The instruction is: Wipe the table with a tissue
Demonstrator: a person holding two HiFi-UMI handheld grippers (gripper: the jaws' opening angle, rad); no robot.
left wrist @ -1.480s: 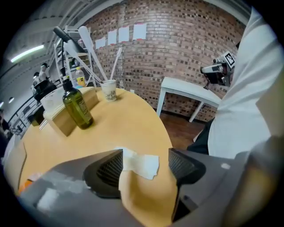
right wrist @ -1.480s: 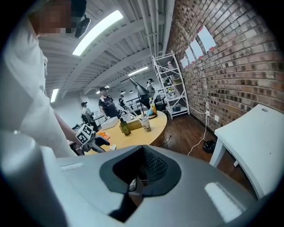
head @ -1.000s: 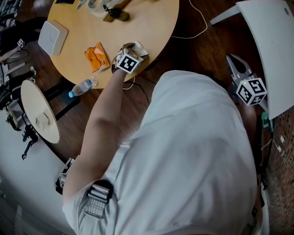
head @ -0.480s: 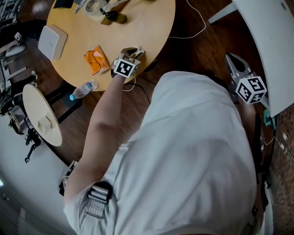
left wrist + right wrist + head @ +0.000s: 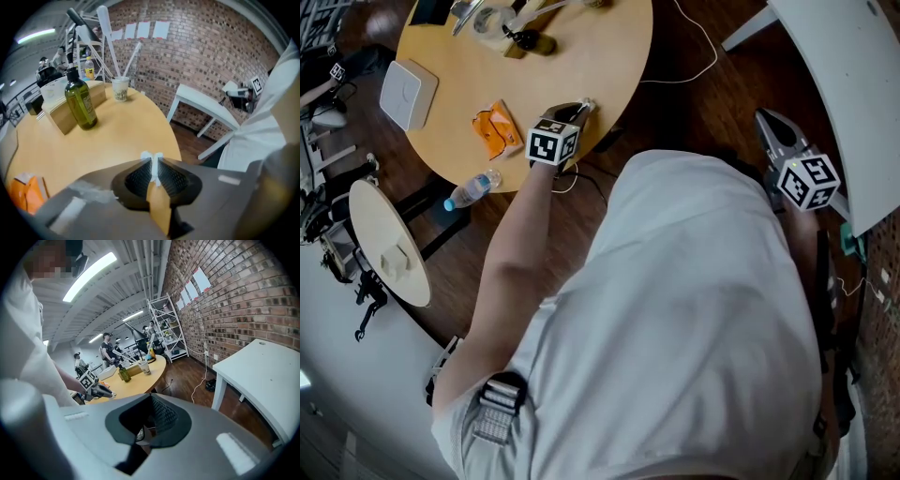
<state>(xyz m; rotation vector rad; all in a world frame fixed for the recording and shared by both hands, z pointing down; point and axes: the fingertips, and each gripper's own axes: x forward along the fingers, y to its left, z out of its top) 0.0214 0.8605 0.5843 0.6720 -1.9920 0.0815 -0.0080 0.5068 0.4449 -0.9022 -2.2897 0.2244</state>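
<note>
tissue point(image 5: 153, 164) | mostly hidden | left gripper point(image 5: 577, 110) jaws just closed on it

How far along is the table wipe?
Done: the left gripper has just been closing its jaws and now pinches the tissue. In hand: it holds the tissue over the near edge of the table. Left: all the wiping; no stroke shows yet. The right gripper waits shut, away from the table.
</note>
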